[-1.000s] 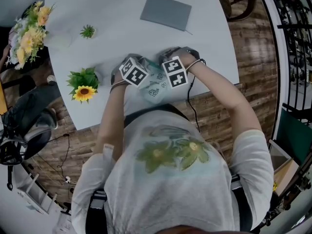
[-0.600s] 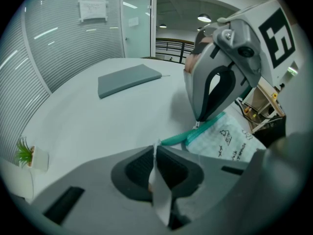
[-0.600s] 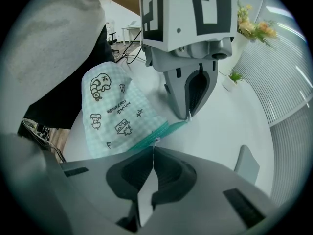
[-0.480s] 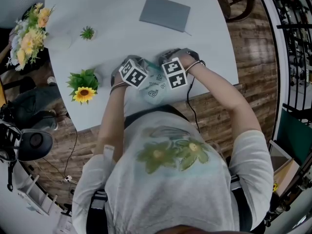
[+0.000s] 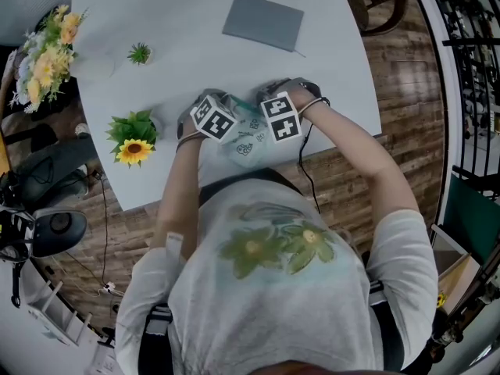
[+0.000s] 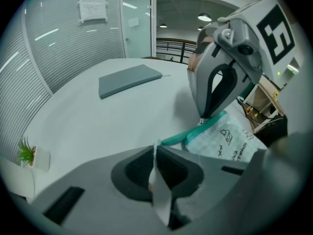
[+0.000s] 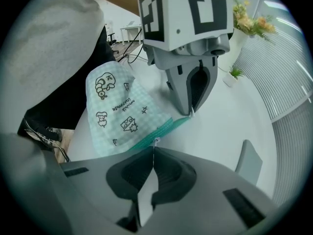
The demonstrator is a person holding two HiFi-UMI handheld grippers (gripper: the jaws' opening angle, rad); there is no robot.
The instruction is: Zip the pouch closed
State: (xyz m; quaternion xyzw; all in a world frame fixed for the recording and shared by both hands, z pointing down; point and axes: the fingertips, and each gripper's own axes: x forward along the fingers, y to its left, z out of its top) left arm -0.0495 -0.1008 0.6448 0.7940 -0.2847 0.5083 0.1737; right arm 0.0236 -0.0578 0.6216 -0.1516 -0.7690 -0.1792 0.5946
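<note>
Jaws of the left gripper pinch one end of the teal zip edge of the pouch, right gripper jaws pinch the other, apparently the pull, pouch at the near edge of the bench; zipping judged begun, not confirmed finished.

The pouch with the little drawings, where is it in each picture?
Head view: the pouch is in the middle of the picture.
Left gripper view: right of centre.
Right gripper view: left of centre.
Shared landmark: the small potted plant.
</note>
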